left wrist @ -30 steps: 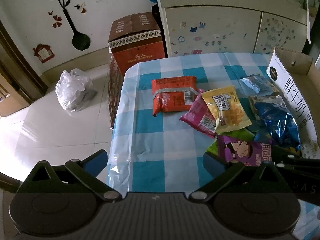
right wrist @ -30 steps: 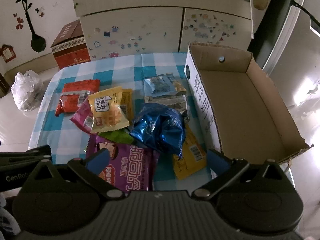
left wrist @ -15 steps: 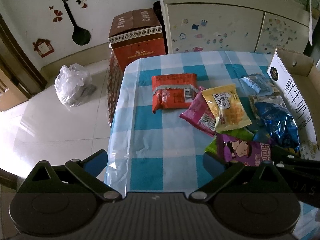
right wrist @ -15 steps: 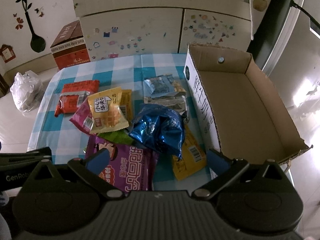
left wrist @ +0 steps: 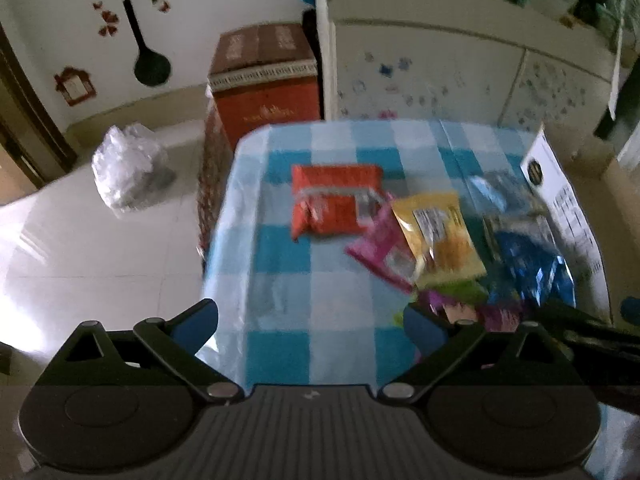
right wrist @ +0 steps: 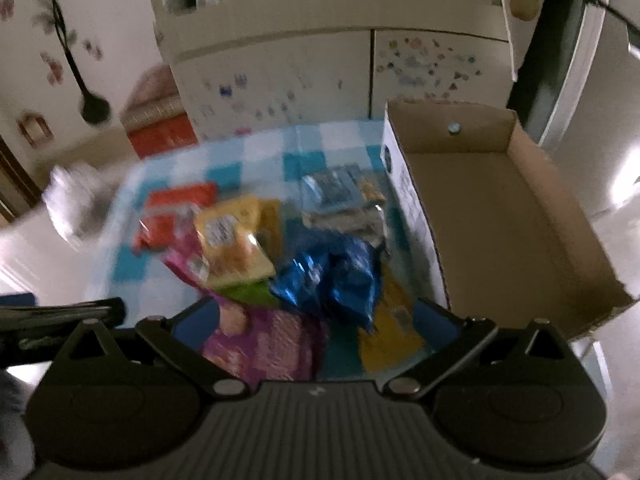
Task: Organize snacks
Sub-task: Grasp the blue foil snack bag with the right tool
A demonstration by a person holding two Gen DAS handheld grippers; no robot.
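From my feed nothing reads cleanly — both views are smeared. The cardboard box [left wrist: 560,200] carries a white side panel with dark printed characters and a round dark logo, all illegible. The yellow snack pack [right wrist: 230,240] shows a white label patch, its print blurred beyond reading.

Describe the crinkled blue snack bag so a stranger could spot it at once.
Start at the open cardboard box on the right of the checked tablecloth. Just left of its printed white wall, in the snack pile, lies the blue bag. It alone is shiny, crumpled, deep-blue foil, puffier than the flat yellow packet beside it.
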